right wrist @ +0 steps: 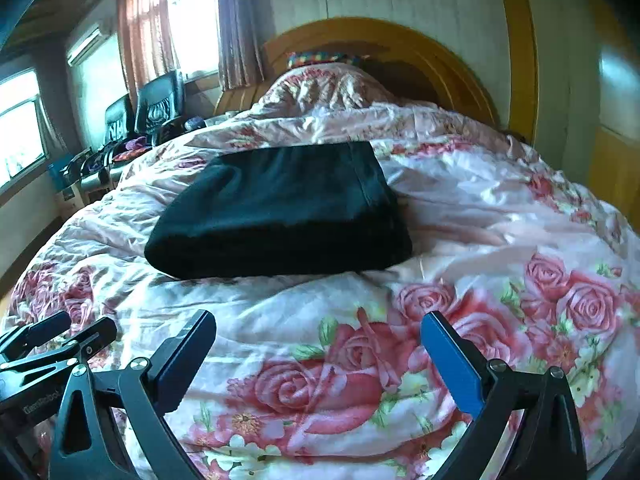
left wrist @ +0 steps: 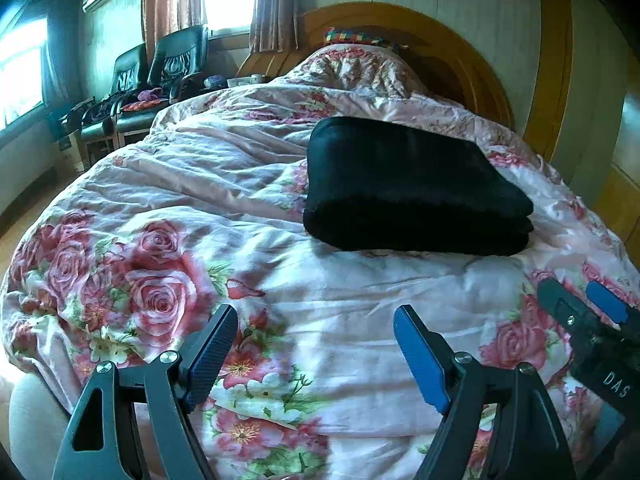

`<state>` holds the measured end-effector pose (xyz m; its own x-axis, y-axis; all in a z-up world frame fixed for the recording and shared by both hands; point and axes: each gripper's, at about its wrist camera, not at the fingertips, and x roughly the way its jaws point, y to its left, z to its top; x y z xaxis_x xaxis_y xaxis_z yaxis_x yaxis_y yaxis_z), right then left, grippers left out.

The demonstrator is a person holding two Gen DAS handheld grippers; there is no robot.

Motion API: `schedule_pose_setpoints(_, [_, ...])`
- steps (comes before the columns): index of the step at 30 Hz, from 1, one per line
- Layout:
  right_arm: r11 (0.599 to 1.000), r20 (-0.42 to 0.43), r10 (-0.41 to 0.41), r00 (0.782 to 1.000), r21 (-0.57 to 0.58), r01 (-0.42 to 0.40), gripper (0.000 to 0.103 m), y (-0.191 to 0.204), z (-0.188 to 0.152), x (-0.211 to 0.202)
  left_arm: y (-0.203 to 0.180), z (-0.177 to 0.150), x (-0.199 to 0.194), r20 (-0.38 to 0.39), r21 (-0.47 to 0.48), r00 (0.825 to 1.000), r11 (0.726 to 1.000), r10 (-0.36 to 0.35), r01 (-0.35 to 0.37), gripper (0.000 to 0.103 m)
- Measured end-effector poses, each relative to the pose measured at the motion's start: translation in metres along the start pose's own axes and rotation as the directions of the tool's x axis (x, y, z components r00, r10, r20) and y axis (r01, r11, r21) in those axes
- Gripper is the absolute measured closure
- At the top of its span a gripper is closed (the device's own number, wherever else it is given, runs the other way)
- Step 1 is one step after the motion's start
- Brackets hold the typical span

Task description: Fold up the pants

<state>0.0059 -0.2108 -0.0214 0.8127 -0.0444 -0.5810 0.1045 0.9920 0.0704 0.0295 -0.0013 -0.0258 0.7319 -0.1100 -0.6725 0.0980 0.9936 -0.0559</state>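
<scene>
The black pants [left wrist: 412,188] lie folded into a thick rectangular bundle on the floral quilt [left wrist: 168,184], right of centre in the left wrist view. In the right wrist view the pants [right wrist: 280,212] sit left of centre, ahead of the fingers. My left gripper [left wrist: 316,320] hovers open over the quilt, short of the bundle, with nothing between its fingers. My right gripper [right wrist: 318,328] is also open and empty, above the rose print. Each gripper shows in the other's view: the right gripper [left wrist: 588,304] at the right edge, the left gripper [right wrist: 76,328] at the lower left.
A wooden headboard [left wrist: 448,40] rises behind a quilt-covered pillow [left wrist: 352,68]. Black chairs [left wrist: 160,68] with clutter stand along the window wall on the left. The quilt [right wrist: 500,208] spreads rumpled all round the bundle.
</scene>
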Motion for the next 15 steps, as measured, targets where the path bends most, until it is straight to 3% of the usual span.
schedule_pose_setpoints(15, [1.000, -0.021, 0.004, 1.000, 0.004, -0.004, 0.000, -0.0017, -0.0030, 0.0046, -0.0040, -0.0010, -0.0034, 0.027, 0.010, 1.000, 1.000, -0.003, 0.003, 0.021])
